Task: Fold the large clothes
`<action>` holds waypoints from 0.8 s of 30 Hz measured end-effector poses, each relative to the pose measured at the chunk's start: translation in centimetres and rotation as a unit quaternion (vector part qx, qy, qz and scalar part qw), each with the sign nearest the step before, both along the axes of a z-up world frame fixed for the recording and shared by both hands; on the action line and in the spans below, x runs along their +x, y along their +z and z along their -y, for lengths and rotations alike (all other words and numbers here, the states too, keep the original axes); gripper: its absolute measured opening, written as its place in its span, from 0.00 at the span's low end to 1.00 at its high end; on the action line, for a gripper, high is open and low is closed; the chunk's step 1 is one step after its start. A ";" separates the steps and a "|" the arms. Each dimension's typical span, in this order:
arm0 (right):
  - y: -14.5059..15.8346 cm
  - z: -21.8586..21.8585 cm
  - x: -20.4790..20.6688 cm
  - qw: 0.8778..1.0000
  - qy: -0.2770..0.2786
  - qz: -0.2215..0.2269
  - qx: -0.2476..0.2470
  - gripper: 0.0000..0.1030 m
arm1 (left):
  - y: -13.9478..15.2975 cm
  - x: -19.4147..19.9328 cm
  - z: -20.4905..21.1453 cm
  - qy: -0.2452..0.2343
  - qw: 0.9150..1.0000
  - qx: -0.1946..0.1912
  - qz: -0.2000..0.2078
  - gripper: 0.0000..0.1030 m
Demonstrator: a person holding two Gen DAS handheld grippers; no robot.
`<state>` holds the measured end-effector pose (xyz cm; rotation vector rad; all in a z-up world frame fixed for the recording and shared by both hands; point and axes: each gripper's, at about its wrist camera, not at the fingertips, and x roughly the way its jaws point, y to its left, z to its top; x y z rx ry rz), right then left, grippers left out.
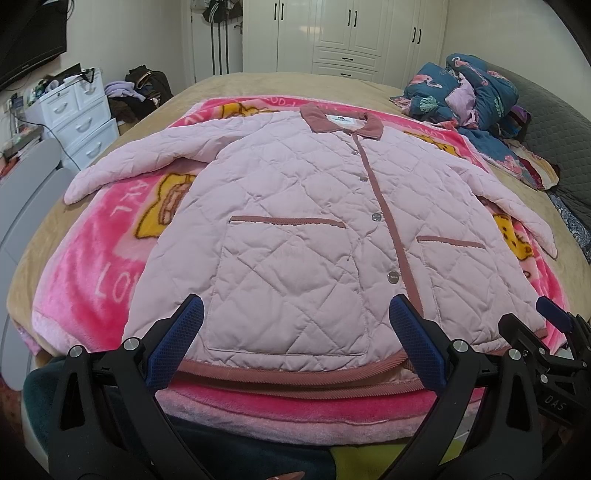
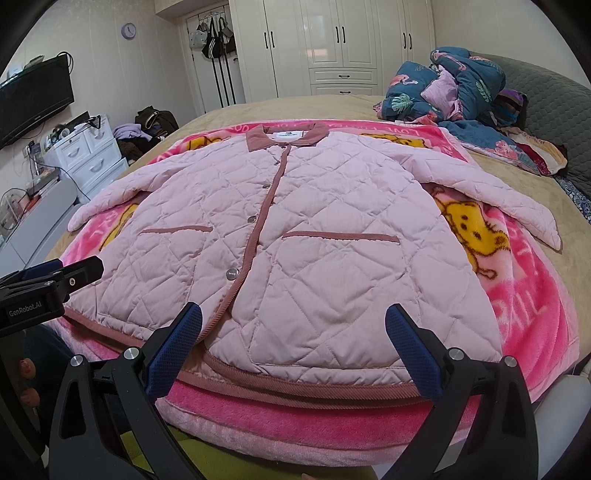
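A pale pink quilted jacket lies flat and buttoned on a bright pink blanket, collar at the far end, both sleeves spread sideways. Its ribbed dusty-rose hem faces me. My left gripper hovers open above the hem over the left pocket, nothing between its blue pads. My right gripper hovers open above the hem over the right pocket, also holding nothing. In the left wrist view the right gripper shows at the right edge; in the right wrist view the left gripper shows at the left edge.
The blanket covers a tan bed. A heap of blue patterned bedding lies at the far right. White drawers stand left of the bed, white wardrobes behind it.
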<state>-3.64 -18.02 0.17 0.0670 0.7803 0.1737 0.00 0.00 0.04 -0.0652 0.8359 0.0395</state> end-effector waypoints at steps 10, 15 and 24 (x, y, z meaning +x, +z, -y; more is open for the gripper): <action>0.0 0.0 0.0 1.000 -0.001 0.000 -0.001 0.96 | 0.0 0.0 0.0 0.000 1.000 0.000 0.001 0.91; 0.1 0.0 0.1 1.000 -0.002 0.000 -0.001 0.96 | 0.0 0.0 0.0 0.000 1.000 0.001 0.001 0.91; 0.1 0.2 -0.1 1.000 -0.002 0.001 -0.001 0.96 | 0.0 0.0 0.0 0.000 1.000 0.002 0.001 0.91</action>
